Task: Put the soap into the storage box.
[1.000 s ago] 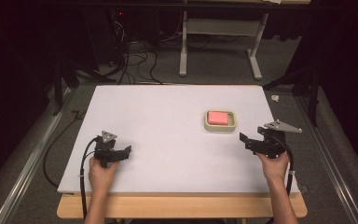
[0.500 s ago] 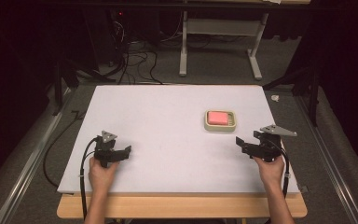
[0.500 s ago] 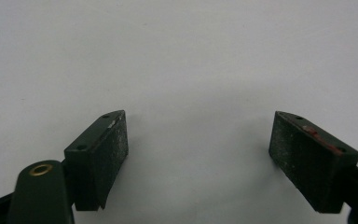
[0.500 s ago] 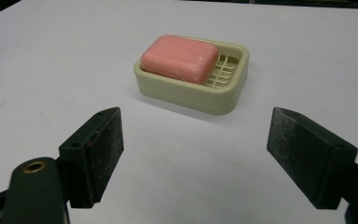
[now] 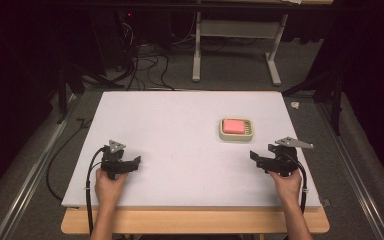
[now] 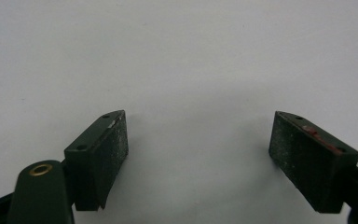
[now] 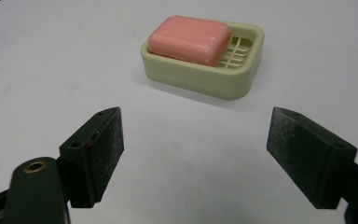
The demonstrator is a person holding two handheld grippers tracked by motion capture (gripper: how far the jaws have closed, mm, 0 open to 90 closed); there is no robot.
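Right tongs (image 7: 193, 154) wide open, empty; soap (image 7: 189, 39) in dish (image 7: 223, 77) just ahead. Left tongs (image 6: 198, 158) open, empty.

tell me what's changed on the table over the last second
The right gripper has slid a little to the left and toward the person's edge of the table; it is open and holds nothing. The left gripper has stayed where it was, open and empty. The pink soap lies in its dish as before, untouched.
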